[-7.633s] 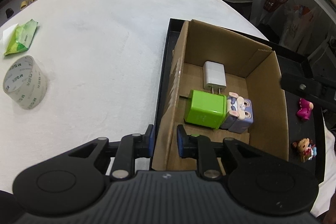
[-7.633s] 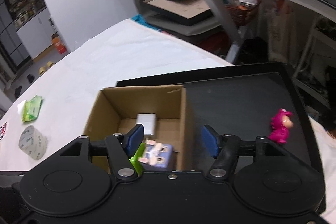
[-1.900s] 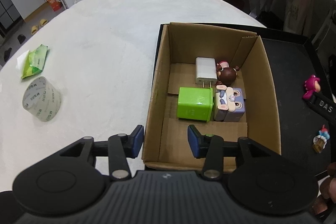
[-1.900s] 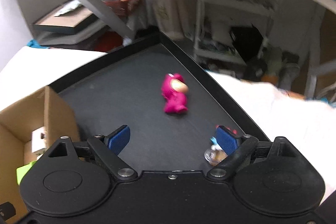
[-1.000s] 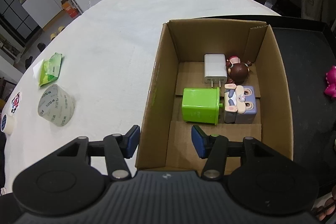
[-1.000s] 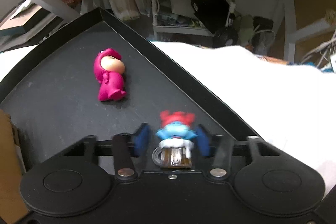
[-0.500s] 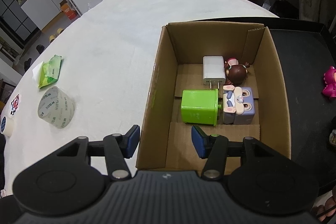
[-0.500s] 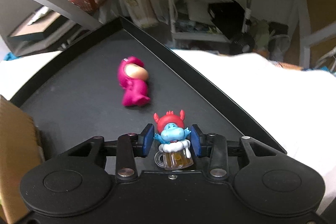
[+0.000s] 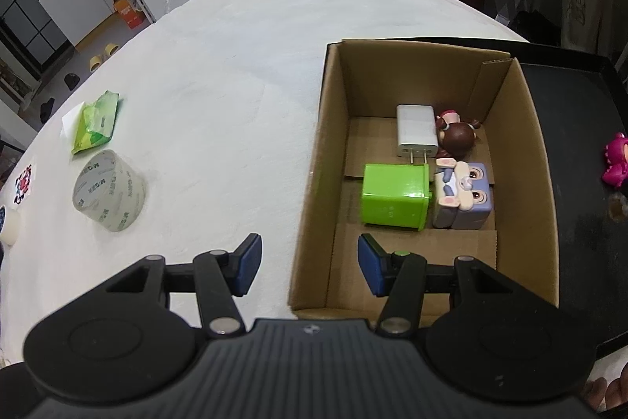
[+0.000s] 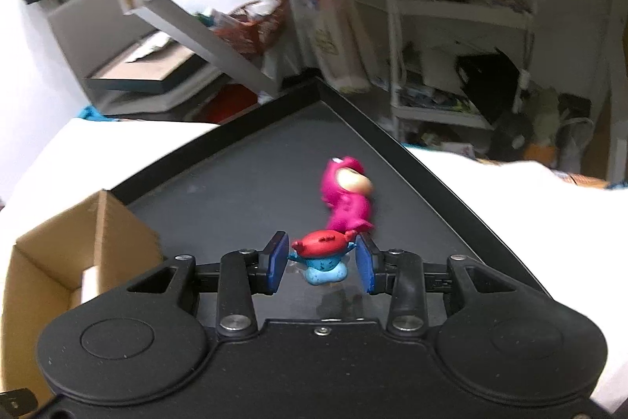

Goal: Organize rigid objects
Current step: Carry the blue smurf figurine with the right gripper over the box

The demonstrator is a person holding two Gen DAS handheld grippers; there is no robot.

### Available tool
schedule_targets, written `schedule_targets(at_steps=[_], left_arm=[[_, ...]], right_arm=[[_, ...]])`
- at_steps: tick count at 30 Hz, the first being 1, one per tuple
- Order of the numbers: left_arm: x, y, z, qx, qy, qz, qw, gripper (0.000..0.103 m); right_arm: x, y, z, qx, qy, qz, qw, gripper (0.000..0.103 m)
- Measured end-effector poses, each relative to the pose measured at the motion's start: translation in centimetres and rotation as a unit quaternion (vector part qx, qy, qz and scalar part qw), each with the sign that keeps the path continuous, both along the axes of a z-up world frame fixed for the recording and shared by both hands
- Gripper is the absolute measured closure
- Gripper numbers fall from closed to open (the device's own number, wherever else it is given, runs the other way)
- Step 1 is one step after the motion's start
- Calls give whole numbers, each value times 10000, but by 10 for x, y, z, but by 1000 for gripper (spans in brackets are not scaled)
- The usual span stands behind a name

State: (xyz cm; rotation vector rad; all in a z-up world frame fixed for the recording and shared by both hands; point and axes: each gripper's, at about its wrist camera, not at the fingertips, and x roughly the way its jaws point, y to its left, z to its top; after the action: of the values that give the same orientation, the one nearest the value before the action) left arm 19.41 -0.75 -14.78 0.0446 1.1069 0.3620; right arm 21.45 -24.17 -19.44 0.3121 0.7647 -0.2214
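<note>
Left wrist view is filled at centre right by the cardboard box (image 9: 522, 183), sitting on the black tray (image 9: 581, 152) over the white table (image 9: 235, 85). Inside it lie the green block (image 9: 394, 196), the lavender rabbit cube (image 9: 465, 199), the white charger (image 9: 416, 136) and a brown-haired figurine (image 9: 457, 136). The left gripper (image 9: 308, 266) hangs at lower centre, jaws apart, straddling the box's near left wall and empty. A tape roll (image 9: 109, 196) sits at the left edge.

Right wrist view shows the change: a second ago the blue figurine with a red cap (image 10: 324, 256) stood on the tray; now the right gripper (image 10: 321, 264) is clamped on it and has lifted it, tilted, low in the frame. The pink figurine (image 10: 347, 195) remains on the tray just beyond. The box looks like the next stop, lower left.
</note>
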Motion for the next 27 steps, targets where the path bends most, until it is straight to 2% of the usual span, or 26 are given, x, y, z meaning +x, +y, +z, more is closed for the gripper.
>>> schedule_targets(at_steps=[3, 9, 19, 27], left_arm=[[-3, 5, 1, -88, -13, 3, 10000, 50], [-6, 15, 4, -292, -103, 32, 9995, 50], [-14, 31, 3, -633, -167, 46, 9978, 50], [-20, 42, 0, -854, -273, -13, 9960, 50]], right_arm=[[-3, 10, 10, 79, -131, 267, 9995, 66], [-6, 30, 27, -61, -373, 573, 9976, 66], [-9, 53, 54, -257, -714, 845, 9935, 66], [-20, 84, 74, -508, -1102, 1320, 9838, 66]])
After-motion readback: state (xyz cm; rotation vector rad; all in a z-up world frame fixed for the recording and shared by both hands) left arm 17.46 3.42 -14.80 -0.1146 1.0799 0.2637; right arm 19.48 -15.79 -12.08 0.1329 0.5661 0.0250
